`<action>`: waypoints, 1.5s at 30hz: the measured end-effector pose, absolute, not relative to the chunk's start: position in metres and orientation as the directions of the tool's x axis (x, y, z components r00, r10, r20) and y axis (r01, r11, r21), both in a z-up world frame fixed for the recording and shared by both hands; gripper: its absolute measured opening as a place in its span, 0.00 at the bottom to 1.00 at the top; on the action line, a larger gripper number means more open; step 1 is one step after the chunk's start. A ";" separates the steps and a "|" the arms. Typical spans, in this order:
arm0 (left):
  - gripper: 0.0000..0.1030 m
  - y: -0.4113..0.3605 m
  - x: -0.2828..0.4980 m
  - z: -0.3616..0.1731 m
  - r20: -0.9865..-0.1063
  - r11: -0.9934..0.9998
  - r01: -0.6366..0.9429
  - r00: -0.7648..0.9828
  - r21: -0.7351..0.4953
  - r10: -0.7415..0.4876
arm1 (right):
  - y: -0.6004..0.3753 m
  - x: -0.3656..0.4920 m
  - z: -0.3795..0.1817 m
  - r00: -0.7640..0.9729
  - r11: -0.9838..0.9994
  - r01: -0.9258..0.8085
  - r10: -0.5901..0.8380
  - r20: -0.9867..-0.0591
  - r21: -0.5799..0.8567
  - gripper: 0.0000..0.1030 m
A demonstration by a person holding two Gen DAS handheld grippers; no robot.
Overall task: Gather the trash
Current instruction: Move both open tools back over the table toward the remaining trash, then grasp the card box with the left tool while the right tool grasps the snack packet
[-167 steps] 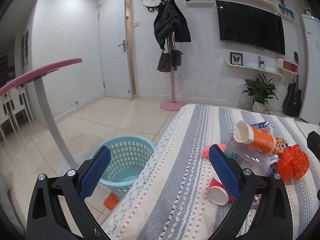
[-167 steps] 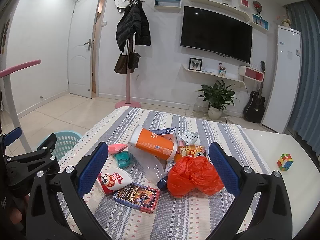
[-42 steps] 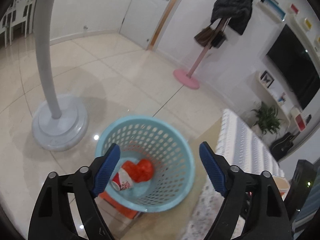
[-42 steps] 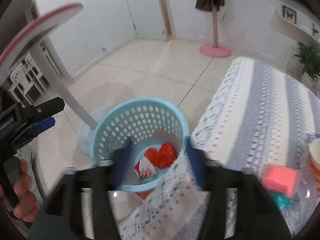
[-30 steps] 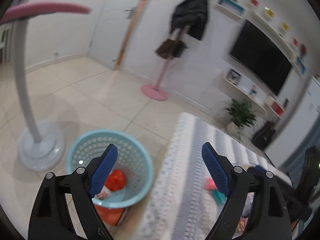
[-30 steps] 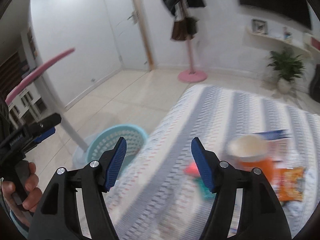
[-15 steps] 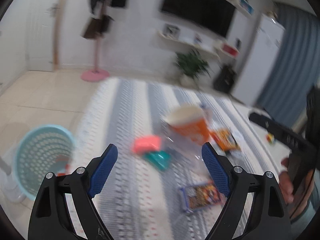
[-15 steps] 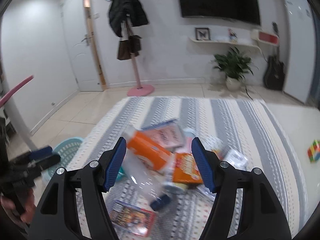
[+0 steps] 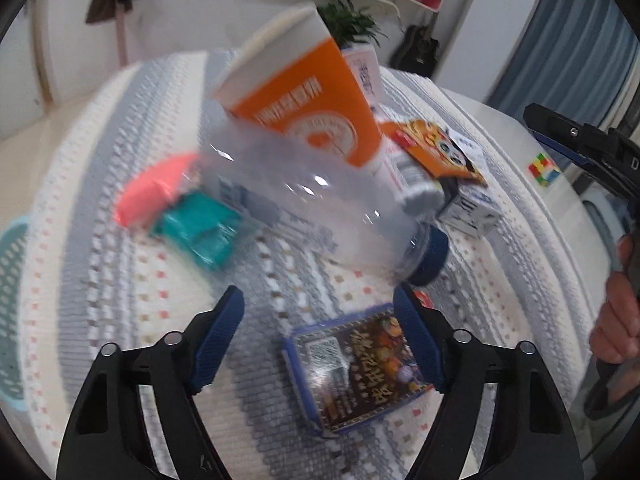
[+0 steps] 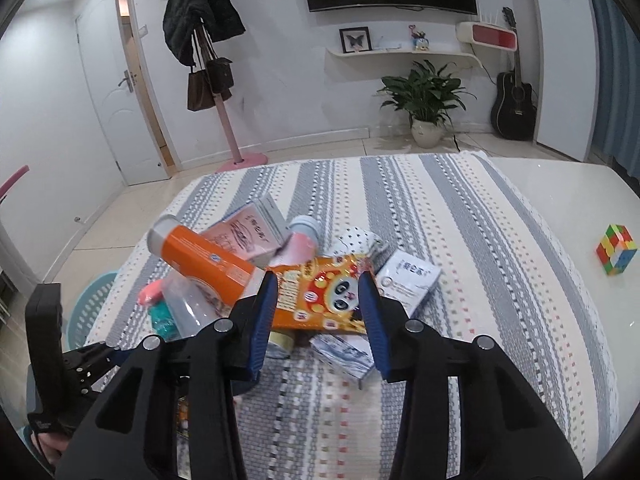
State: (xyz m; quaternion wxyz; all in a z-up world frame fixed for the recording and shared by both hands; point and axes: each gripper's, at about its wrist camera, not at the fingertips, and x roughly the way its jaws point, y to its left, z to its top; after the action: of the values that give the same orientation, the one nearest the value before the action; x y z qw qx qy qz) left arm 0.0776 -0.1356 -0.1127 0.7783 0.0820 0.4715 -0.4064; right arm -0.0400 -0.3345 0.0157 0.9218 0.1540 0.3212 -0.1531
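Note:
My left gripper (image 9: 318, 298) hangs low over the striped tablecloth (image 9: 120, 320), its jaws closing. A dark snack packet with a blue edge (image 9: 356, 364) lies between them, close to the right-hand finger (image 9: 416, 340), and no pad presses on it. Beyond it sits the trash pile: a clear bottle (image 9: 312, 208), an orange paper cup (image 9: 304, 100), a pink piece (image 9: 152, 196) and a teal wrapper (image 9: 204, 232). My right gripper (image 10: 319, 280) is closing too, and the orange panda snack bag (image 10: 320, 300) shows between its fingers. I cannot see a firm grip on it.
The light blue basket (image 10: 92, 304) stands on the floor off the table's left edge. A pink carton (image 10: 248, 236) and a white box (image 10: 408, 276) lie in the pile. A colour cube (image 10: 616, 248) sits alone at the far right. A hand (image 9: 616, 320) holds the other gripper at the right.
Both grippers swung from the basket over to the pile on the table and came lower. Both pairs of jaws stand narrower than before.

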 end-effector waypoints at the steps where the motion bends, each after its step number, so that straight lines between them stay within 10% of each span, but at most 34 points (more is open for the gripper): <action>1: 0.63 -0.135 0.078 -0.115 -0.802 0.642 0.713 0.192 -0.282 -0.566 | -0.335 -0.041 0.014 0.743 0.904 0.386 -0.187 -0.642 0.183 0.37; 10: 0.65 -0.129 0.026 -0.115 -0.813 0.418 0.845 -0.035 -0.335 -0.581 | -0.357 -0.054 0.007 0.714 0.876 0.447 -0.226 -0.663 0.183 0.37; 24: 0.73 -0.173 -0.011 -0.112 -0.869 0.373 0.921 0.089 -0.115 -0.487 | -0.373 -0.045 -0.029 0.598 0.817 0.543 -0.217 -0.771 0.192 0.38; 28: 0.62 -0.179 -0.017 -0.120 -0.879 0.376 0.926 0.152 -0.034 -0.452 | -0.370 -0.040 -0.030 0.606 0.821 0.537 -0.216 -0.765 0.194 0.39; 33: 0.60 -0.171 -0.014 -0.112 -0.857 0.411 0.911 0.187 -0.031 -0.479 | -0.365 -0.013 -0.025 0.618 0.853 0.495 -0.210 -0.758 0.167 0.64; 38: 0.60 -0.143 -0.005 -0.087 -0.806 0.435 0.895 0.184 -0.099 -0.563 | -0.368 0.018 -0.043 0.579 0.862 0.485 -0.190 -0.793 0.148 0.66; 40: 0.60 -0.131 0.003 -0.079 -0.791 0.453 0.884 0.195 -0.114 -0.580 | -0.369 0.023 -0.051 0.568 0.862 0.483 -0.179 -0.803 0.150 0.63; 45: 0.60 -0.101 0.013 -0.068 -0.777 0.511 0.850 0.236 -0.126 -0.584 | -0.362 0.023 -0.054 0.557 0.877 0.474 -0.233 -0.797 0.074 0.22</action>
State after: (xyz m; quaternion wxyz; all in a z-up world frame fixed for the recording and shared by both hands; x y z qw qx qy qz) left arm 0.0133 -0.1011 -0.0679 0.7687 0.1642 0.4058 -0.4663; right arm 0.0226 -0.3618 -0.0542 0.8709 0.1418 0.4245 -0.2031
